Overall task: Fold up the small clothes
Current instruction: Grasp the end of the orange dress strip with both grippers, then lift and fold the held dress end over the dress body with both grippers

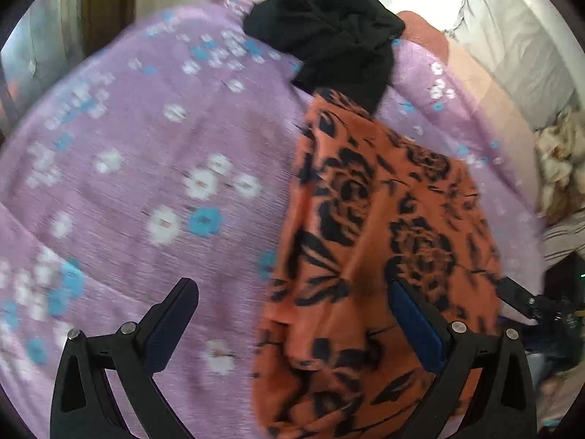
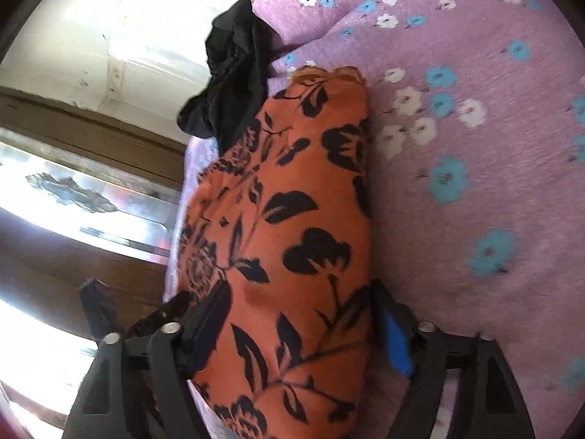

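1. On the floral purple bedspread [image 1: 146, 146], your orange floral garment [image 1: 365, 237] lies lengthwise, a black garment [image 1: 329, 44] at its 12 o'clock end.
2. Your left gripper [image 1: 292, 318] and right gripper [image 2: 299, 322] both hover with jaws spread wide, gripping nothing, probably straddling the cloth for the next fold.

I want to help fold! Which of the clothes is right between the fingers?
The orange garment with black flowers, lying on the purple bedspread. The crumpled black garment sits farther away, beyond it.

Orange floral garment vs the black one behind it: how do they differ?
The orange floral garment is printed with black roses and leaves; the black garment is plain. The orange one lies long and folded; the black one is bunched in a heap. The orange one sits between the fingers of the open right gripper; the black one lies beyond both grippers. Both rest on the purple flowered bedsheet.
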A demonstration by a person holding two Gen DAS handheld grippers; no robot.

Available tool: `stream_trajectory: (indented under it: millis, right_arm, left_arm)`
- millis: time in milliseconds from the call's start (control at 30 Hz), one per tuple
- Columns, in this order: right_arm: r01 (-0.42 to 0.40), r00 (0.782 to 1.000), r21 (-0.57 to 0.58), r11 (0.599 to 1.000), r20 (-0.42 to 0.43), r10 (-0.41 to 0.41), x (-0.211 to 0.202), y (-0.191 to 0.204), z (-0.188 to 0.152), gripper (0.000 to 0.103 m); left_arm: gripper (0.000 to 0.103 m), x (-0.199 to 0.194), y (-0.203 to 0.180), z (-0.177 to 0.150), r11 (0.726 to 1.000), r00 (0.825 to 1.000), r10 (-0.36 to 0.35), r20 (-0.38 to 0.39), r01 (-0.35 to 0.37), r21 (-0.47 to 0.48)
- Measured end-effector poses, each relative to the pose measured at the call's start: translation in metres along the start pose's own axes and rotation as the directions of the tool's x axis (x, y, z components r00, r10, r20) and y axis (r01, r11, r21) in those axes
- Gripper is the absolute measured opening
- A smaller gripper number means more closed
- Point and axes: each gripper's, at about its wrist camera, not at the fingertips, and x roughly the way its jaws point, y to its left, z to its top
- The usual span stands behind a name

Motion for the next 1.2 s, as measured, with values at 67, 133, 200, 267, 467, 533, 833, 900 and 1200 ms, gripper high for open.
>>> stream_trajectory:
  millis: [67, 133, 200, 267, 467, 533, 833, 900, 1200]
  right_arm:
    - [0.007, 1.0, -0.024, 1.0, 0.012, -0.006, 0.004, 0.005, -0.001, 0.094]
    - [0.011, 0.999, -0.058, 0.998, 0.036, -0.009, 0.007, 0.008, -0.004, 0.093]
    - [0.033, 0.998, -0.085, 0.996, 0.063, -0.028, 0.008, 0.011, -0.009, 0.079]
    - [0.076, 0.995, -0.091, 0.993, 0.069, -0.069, 0.012, 0.011, -0.012, 0.052]
    - [0.075, 0.99, -0.122, 0.99, 0.129, -0.06, -0.008, 0.026, -0.015, 0.041]
    - [0.084, 0.986, -0.16, 0.984, 0.152, -0.06, -0.018, 0.039, -0.019, 0.04]
    - [0.108, 0.975, -0.223, 0.969, 0.216, -0.059, -0.098, 0.067, -0.036, 0.04]
    - [0.093, 0.976, -0.19, 0.977, 0.211, -0.052, -0.12, 0.062, -0.047, 0.04]
    - [0.223, 0.971, -0.011, 0.975, 0.09, -0.222, -0.178, -0.012, -0.136, 0.04]
  left_arm:
    - [0.103, 0.006, 0.0, -0.003, 0.999, 0.999, -0.034, -0.018, 0.034, -0.017]
    - [0.103, 0.006, -0.007, -0.003, 0.999, 0.999, -0.051, -0.011, 0.051, 0.003]
    - [0.103, 0.008, -0.013, -0.004, 0.994, 0.994, -0.109, -0.025, 0.109, -0.003]
    - [0.103, 0.008, -0.023, -0.003, 0.988, 0.987, -0.156, -0.034, 0.156, -0.001]
    - [0.05, -0.002, -0.043, -0.002, 0.995, 0.996, -0.087, 0.01, 0.087, 0.045]
    - [0.037, -0.015, -0.046, -0.002, 0.993, 0.993, -0.106, 0.041, 0.105, 0.048]
    - [0.029, -0.075, -0.089, -0.031, 0.965, 0.97, -0.237, 0.061, 0.228, 0.127]
    - [0.029, -0.089, -0.103, -0.052, 0.959, 0.97, -0.237, 0.056, 0.224, 0.176]
    - [0.036, -0.087, -0.143, -0.171, 0.951, 0.993, -0.092, -0.071, 0.109, 0.289]
